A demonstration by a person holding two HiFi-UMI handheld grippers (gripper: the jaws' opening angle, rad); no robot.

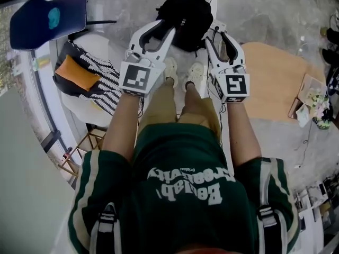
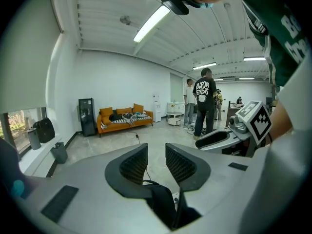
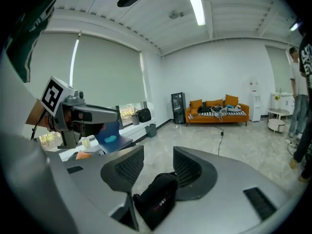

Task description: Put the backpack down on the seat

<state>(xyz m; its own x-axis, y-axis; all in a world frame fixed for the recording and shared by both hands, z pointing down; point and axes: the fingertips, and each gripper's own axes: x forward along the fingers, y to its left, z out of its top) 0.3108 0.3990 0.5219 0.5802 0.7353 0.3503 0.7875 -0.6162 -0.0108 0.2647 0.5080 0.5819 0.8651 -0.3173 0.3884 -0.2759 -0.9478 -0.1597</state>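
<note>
The jaws of the left gripper were set partly open, those of the right gripper wider — nothing was clamped. The black backpack was seen on the floor, at top centre of the head view, close to both. It was judged soft and saggy — best taken at its straps.

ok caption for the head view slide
Left gripper and right gripper, both open, at the black backpack on the floor
</note>
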